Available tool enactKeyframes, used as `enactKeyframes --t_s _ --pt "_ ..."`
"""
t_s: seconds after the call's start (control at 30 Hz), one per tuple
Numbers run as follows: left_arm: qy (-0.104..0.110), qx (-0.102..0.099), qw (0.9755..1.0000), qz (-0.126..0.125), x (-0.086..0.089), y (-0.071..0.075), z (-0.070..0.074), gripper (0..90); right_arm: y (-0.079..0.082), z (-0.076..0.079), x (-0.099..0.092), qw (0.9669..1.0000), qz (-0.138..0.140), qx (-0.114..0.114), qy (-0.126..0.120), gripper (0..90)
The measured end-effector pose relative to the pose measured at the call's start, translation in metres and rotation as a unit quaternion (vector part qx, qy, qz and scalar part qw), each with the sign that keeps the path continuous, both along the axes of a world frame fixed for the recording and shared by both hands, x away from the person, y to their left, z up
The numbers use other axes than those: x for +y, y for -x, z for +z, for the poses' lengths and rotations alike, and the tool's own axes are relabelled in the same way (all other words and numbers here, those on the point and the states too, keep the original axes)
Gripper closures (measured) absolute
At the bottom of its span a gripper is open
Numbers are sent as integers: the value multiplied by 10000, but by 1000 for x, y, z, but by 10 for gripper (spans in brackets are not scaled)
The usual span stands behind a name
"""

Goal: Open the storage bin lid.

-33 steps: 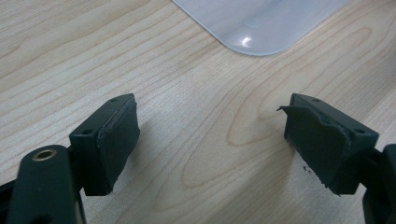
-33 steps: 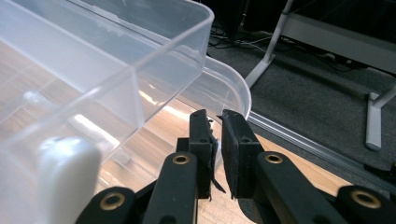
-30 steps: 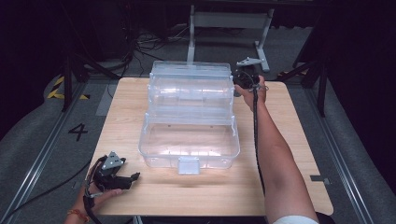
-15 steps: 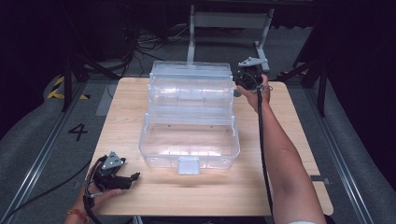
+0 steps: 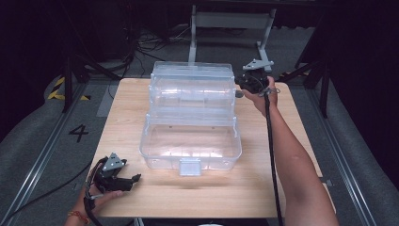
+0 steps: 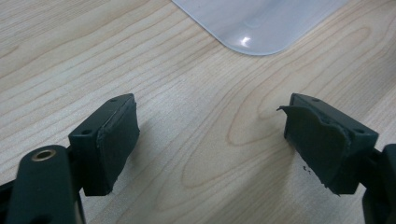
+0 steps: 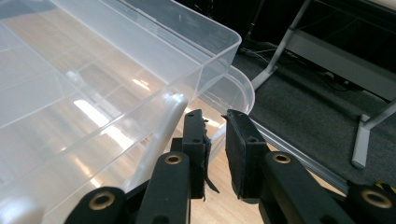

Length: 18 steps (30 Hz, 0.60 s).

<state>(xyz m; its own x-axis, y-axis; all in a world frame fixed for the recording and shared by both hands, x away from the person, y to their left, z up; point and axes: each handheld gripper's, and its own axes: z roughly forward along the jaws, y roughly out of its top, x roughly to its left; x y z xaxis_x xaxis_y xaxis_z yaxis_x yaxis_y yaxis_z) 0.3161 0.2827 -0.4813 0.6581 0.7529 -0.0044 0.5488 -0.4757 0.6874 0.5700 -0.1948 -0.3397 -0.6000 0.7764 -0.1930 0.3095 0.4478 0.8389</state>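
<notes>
Two black jaws of the right gripper (image 7: 215,154) stand a narrow gap apart with nothing between them — they have just been opening a little — and the left one sits just beside a pale curved arm on the side of the clear plastic tiered storage box (image 7: 93,93). From above, the right gripper (image 5: 248,85) hovers at the box's far right corner, beside the upper tray of the box (image 5: 190,117), which stands in the middle of the light wooden table (image 5: 291,122). By contrast, the left gripper (image 6: 210,140) has its jaws spread wide over bare wood, empty, with a rounded corner of the box just ahead. It rests in the person's hand at the table's near left corner (image 5: 115,176), well apart from the box.
</notes>
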Motion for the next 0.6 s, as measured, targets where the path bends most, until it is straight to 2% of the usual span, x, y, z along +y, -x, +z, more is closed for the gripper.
enactKeyframes --t_s 0.6 --pt "4 4 10000 -4 0 0 0 184 29 5 -5 9993 304 -35 231 748"
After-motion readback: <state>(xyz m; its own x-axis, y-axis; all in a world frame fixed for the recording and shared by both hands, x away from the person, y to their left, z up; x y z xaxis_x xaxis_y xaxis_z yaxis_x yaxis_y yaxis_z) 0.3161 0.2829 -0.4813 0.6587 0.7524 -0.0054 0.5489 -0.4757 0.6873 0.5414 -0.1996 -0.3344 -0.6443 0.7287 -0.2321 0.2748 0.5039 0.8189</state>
